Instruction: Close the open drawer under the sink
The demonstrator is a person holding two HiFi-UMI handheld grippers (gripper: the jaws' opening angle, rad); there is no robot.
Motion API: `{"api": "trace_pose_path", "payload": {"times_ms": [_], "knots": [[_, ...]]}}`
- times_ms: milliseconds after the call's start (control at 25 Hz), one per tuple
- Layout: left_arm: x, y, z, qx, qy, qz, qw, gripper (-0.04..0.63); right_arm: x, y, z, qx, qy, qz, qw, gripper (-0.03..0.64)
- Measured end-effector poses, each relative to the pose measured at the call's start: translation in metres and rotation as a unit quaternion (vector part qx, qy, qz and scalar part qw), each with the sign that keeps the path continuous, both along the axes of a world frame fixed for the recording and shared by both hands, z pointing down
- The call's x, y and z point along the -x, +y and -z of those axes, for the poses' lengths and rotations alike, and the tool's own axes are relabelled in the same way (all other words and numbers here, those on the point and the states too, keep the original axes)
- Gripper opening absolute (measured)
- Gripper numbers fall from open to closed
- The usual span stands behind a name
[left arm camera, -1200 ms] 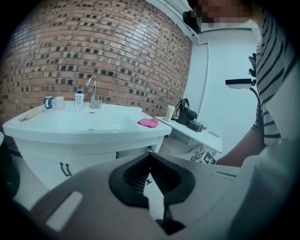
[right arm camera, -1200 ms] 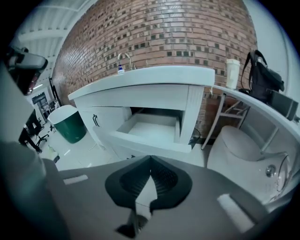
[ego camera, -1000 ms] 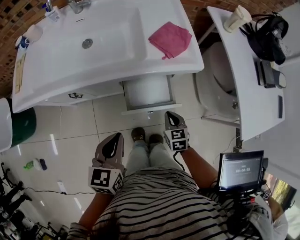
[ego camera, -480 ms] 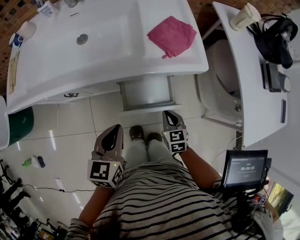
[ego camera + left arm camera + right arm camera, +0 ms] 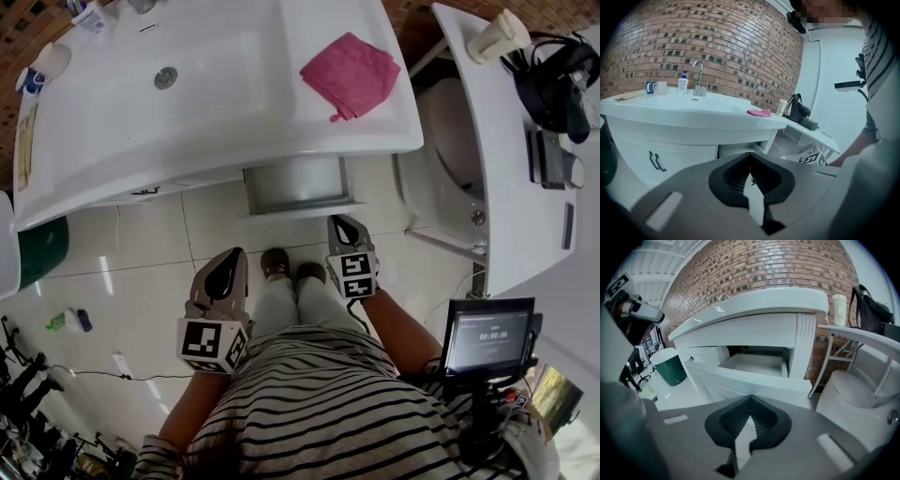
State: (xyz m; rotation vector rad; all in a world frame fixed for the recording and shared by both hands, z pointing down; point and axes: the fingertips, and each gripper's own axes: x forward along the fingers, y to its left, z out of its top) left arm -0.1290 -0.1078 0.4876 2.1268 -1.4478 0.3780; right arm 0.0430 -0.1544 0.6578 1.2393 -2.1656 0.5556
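Right hand-held gripper (image 5: 343, 225): jaws closed tip to tip with nothing between them, confirmed in the right gripper view (image 5: 750, 399). It is held low over the tiled floor (image 5: 150, 253) and points at the drawer (image 5: 298, 184). From the head view its tips lie close to the right end of the drawer front; contact cannot be confirmed.

Left hand-held gripper (image 5: 232, 256): jaws also shut and empty, seen in the left gripper view (image 5: 750, 156). It is further back from the cabinet than the right one, beside the person's left leg.

Drawer: pulled out from the white cabinet under the sink (image 5: 234, 112) and standing open. The right gripper view looks into its white interior (image 5: 754, 364), which appears bare, with the front panel just ahead of the jaws.

On the sink counter:
- pink cloth (image 5: 352, 73) to the right of the basin
- faucet (image 5: 699, 70) at the back by the brick wall
- white mug (image 5: 660, 87) and a small bottle (image 5: 683, 84) left of the faucet

Surroundings:
- green bin (image 5: 670, 365) on the floor left of the cabinet
- white toilet (image 5: 450, 131) to the right of the cabinet
- side counter (image 5: 487, 169) beyond the toilet, carrying a black bag (image 5: 558, 70)
- small lit screen (image 5: 487, 336) near the person's right arm
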Motion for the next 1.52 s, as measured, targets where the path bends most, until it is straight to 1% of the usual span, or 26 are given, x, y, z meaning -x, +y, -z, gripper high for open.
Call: {"api": "trace_pose_path", "payload": {"times_ms": [400, 800, 1520], "knots": [[0.008, -0.011, -0.006, 0.006, 0.006, 0.003, 1.0000, 0.013, 0.006, -0.031, 0.001, -0.010, 0.000, -0.006, 1.000, 0.000], [0.006, -0.024, -0.012, 0.001, 0.007, -0.002, 1.0000, 0.013, 0.011, -0.057, -0.001, -0.022, -0.006, -0.009, 1.000, 0.000], [0.019, -0.032, -0.016, -0.002, 0.009, 0.006, 0.9999, 0.014, 0.013, -0.092, 0.001, -0.035, -0.001, -0.021, 0.999, 0.000]]}}
